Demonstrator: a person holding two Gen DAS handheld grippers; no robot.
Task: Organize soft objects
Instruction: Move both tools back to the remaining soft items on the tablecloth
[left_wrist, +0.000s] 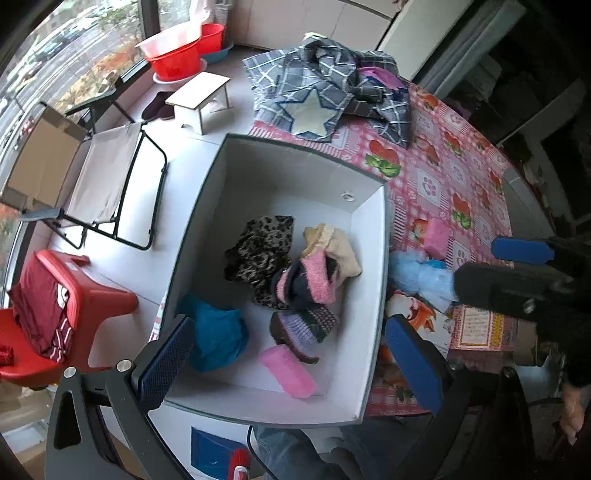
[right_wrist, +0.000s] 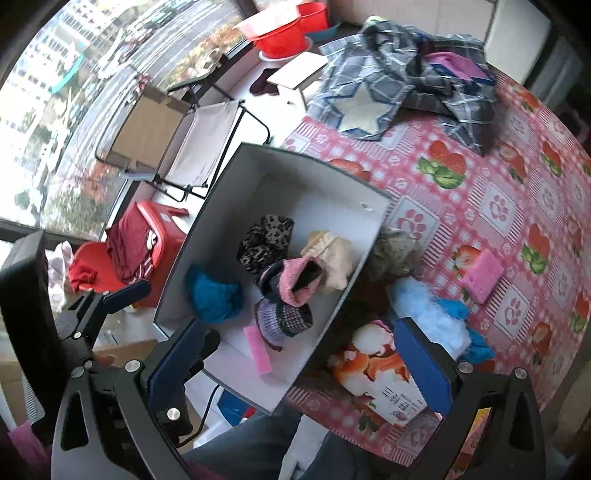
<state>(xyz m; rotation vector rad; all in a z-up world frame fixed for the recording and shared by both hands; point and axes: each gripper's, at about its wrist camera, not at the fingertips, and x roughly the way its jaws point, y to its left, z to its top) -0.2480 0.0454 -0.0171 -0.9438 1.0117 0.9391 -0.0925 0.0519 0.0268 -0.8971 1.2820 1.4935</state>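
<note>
Sorting is midway — the box (right_wrist: 373, 229) already holds socks (right_wrist: 291, 284), a teal cloth (right_wrist: 214, 291) and a pink sponge (right_wrist: 257, 349). Both grippers hover empty, jaws wide: left gripper (left_wrist: 291, 354) over the box, right gripper (right_wrist: 295, 354) at its near corner. Next likely pick — the blue fluff (right_wrist: 424, 310) just beside the box, on the table (right_wrist: 498, 195).

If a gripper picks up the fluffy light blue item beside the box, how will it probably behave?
The fluffy light blue item looks like loose fuzzy fabric, so it will probably be floppy, compress between the fingers and sag when lifted. It seems light for its size. Lying unevenly on the tablecloth, it is unlikely to roll.
</note>
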